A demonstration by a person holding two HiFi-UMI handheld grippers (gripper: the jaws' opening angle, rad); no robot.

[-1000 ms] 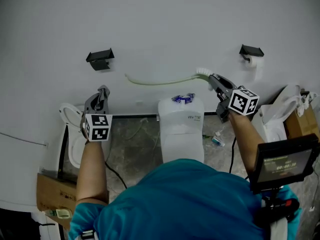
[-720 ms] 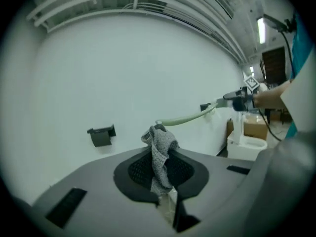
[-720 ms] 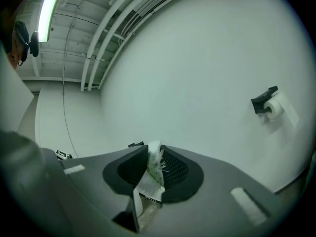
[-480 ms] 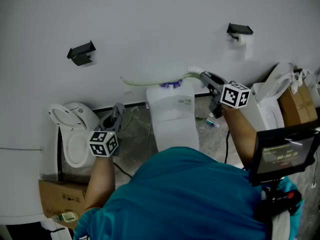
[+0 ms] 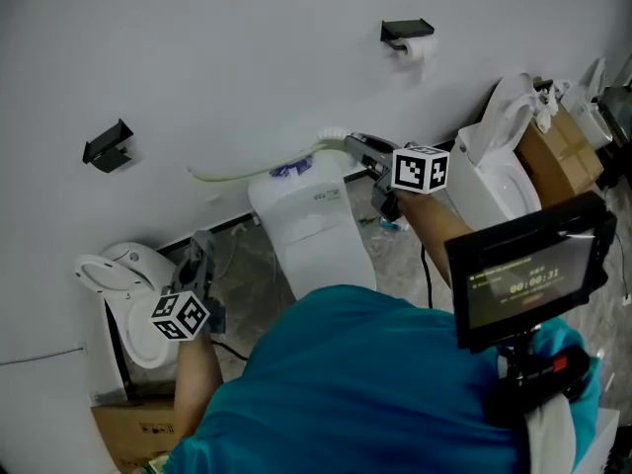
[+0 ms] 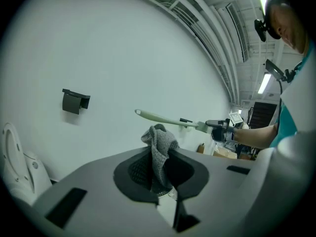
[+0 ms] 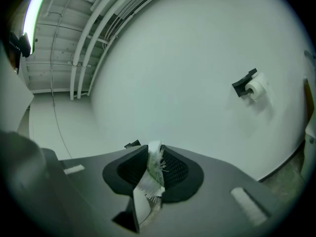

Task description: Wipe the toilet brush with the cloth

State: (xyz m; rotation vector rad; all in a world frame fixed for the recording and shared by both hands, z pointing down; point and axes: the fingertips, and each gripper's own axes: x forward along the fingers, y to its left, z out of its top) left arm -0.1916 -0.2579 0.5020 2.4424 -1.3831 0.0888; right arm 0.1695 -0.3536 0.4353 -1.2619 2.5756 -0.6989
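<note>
Pinching a bunched grey cloth [image 6: 159,142] between closed jaws, the left gripper [image 5: 202,252] sits low beside the person's teal shirt [image 5: 375,383], just in front of an open toilet [image 5: 123,279] on the left. A tuft of the cloth stands out past the jaw tips, free to rub against something.

Higher up and to the right, the right gripper [image 5: 355,147] is closed on the toilet brush [image 5: 267,166] at its bristle end; its own view shows white bristles [image 7: 157,157] squeezed between the jaws. From there the pale green handle reaches leftward through the air, roughly level, above the white tank [image 5: 301,220] in the middle. Behind it is the plain wall, with an empty black holder [image 5: 107,146] to the left and a paper roll [image 5: 410,42] to the right.

Cloth and brush are both held but well apart, so I judge that the wiping has not begun and this is the approach. The next move, as I see it, calls for lifting the cloth up and across to the handle and meeting it with the loose tuft, not the hard jaws. Since the brush is gripped at one end only, its long handle may swing or bend under pressure; a light stroke along it, with the right gripper held steady, seems wise.
</note>
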